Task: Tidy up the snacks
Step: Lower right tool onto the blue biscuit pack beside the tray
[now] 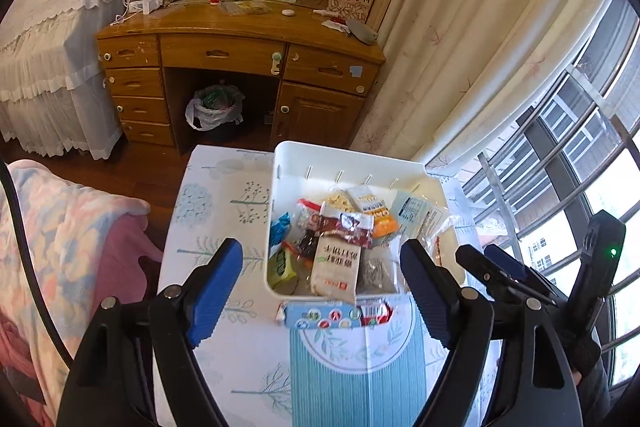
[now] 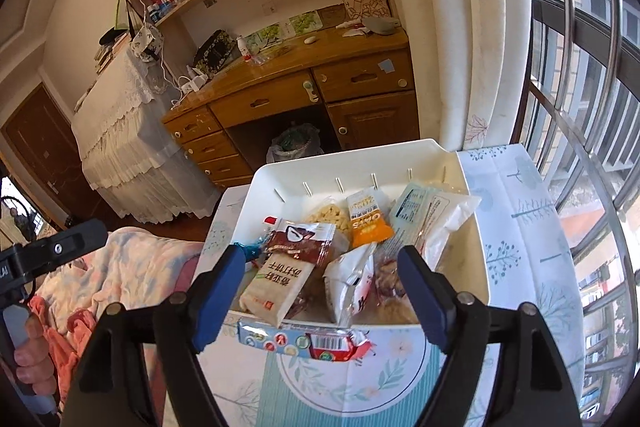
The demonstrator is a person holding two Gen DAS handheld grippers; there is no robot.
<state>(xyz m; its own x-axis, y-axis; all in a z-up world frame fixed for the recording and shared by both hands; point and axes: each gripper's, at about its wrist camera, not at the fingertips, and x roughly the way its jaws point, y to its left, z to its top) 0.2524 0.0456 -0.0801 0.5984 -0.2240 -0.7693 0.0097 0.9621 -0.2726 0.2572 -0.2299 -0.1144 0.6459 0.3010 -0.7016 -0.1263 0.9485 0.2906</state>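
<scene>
A white bin (image 1: 348, 157) (image 2: 352, 159) stands on the small table and holds several snack packets, among them a cream cracker pack (image 1: 334, 269) (image 2: 276, 287), a brown packet (image 1: 348, 225) (image 2: 300, 239) and an orange oats packet (image 1: 374, 213) (image 2: 366, 219). A blue and red snack bar (image 1: 334, 315) (image 2: 304, 341) lies on the tablecloth just in front of the bin's near wall. My left gripper (image 1: 320, 287) is open and empty, above the bar and the bin's near edge. My right gripper (image 2: 320, 291) is open and empty in the same place; it also shows in the left wrist view (image 1: 486, 263).
The table has a blue and white leaf-print cloth (image 1: 224, 195) (image 2: 520, 211). A bed with a floral blanket (image 1: 56, 227) (image 2: 132, 263) lies to the left. A wooden desk (image 1: 240, 47) (image 2: 300, 91) stands behind, with a bagged bin (image 1: 214, 105) under it. Curtain and barred window are at right.
</scene>
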